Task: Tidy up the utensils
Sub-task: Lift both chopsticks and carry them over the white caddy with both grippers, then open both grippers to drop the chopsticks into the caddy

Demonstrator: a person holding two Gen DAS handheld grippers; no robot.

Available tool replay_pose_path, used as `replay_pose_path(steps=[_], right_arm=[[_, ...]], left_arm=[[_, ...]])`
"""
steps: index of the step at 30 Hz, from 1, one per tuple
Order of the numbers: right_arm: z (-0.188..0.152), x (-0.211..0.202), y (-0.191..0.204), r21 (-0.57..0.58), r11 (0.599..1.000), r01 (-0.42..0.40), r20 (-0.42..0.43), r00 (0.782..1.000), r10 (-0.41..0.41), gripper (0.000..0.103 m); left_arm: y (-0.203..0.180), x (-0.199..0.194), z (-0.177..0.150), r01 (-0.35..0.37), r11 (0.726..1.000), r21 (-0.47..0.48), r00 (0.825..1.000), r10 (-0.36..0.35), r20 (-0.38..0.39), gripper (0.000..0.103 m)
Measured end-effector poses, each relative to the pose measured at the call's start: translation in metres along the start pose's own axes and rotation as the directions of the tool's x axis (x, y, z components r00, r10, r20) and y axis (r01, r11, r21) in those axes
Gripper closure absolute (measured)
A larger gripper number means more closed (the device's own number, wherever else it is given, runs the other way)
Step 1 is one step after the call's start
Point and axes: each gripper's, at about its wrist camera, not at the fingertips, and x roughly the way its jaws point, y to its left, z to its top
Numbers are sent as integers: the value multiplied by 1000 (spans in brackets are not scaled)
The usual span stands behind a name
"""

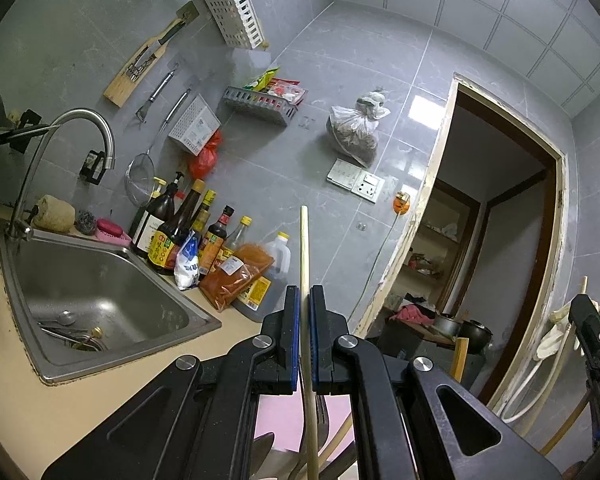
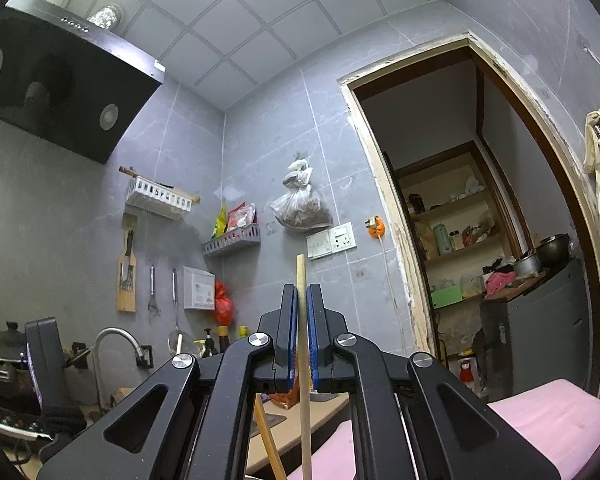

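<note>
Gripping one chopstick (image 1: 305, 248) in my left tongs (image 1: 304, 300) and another chopstick (image 2: 301, 276) in my right tongs (image 2: 302, 300), both clamped tight, I am aiming to pair them evenly.

Bottles (image 1: 188, 236) crowd the counter beside the sink (image 1: 100, 292); doorway (image 1: 500, 220) stands open.
</note>
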Motion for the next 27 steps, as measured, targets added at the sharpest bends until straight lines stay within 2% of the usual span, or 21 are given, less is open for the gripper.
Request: replay_pose_path(steps=[8, 18, 21, 23, 24, 27], right_arm=[[1, -2, 3, -20, 1000, -6, -1, 1000, 6, 99], [1, -5, 3, -13, 1000, -9, -10, 1000, 9, 95], [1, -5, 3, -11, 1000, -8, -13, 1000, 8, 91], [2, -5, 3, -6, 1000, -10, -12, 1000, 10, 84], [3, -6, 3, -4, 1000, -10, -12, 1000, 10, 83], [5, -7, 3, -2, 1000, -9, -13, 1000, 9, 83]], left_arm=[[-5, -5, -6, 13, 998, 55, 1000, -13, -4, 101], [-14, -14, -12, 94, 987, 127, 990, -80, -114, 99], [-17, -13, -17, 98, 983, 152, 987, -76, -144, 99], [-17, -13, -18, 103, 983, 153, 985, -79, -155, 98], [-18, -14, -17, 104, 983, 153, 984, -80, -157, 98], [-19, -18, -16, 107, 982, 158, 983, -80, -167, 90]])
